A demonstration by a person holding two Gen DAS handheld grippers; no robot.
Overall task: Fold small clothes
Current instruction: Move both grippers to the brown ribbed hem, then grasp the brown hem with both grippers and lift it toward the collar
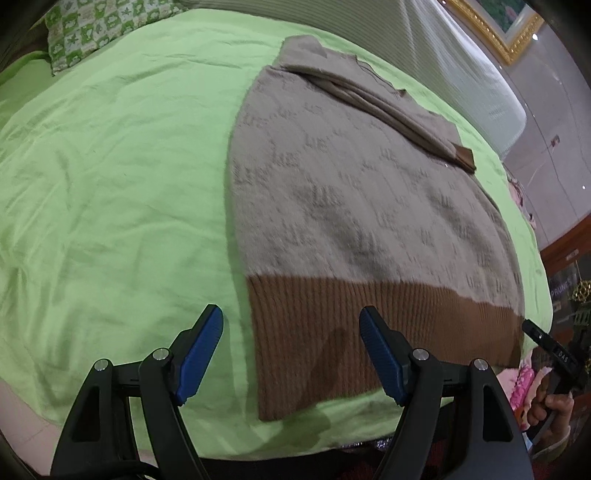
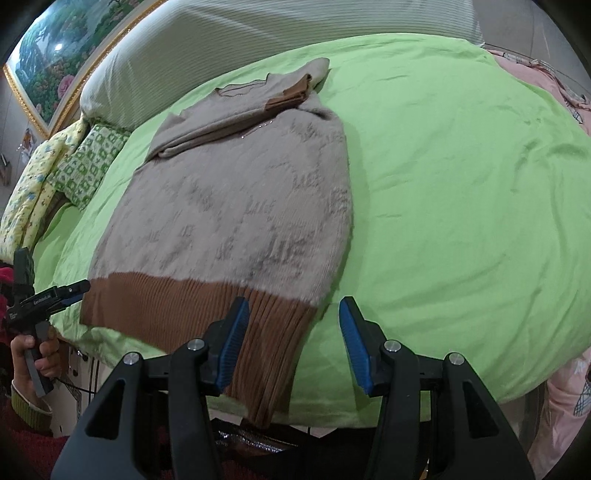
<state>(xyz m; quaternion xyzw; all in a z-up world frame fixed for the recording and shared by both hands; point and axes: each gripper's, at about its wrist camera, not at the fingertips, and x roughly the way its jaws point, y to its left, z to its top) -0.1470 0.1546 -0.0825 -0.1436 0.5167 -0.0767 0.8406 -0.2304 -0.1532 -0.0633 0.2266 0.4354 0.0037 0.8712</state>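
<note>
Beige knit sweater (image 1: pixel 369 199) with a brown ribbed hem (image 1: pixel 351 332) lies flat on a bed under a green sheet (image 1: pixel 110 184), its sleeves folded across the chest. The left gripper (image 1: pixel 291 354) hovers over the hem's left corner, jaws spread wide and empty. The right gripper (image 2: pixel 291 343) hovers over the hem's right corner, jaws spread, nothing pinched. A patterned pillow (image 1: pixel 96 29) lies at the bed's far end.

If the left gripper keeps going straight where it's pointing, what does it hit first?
Most likely the sweater's brown ribbed hem, near its left corner, which sits between the open jaws of the left gripper. Depth is hard to judge; it could land on the green sheet beside it.
</note>
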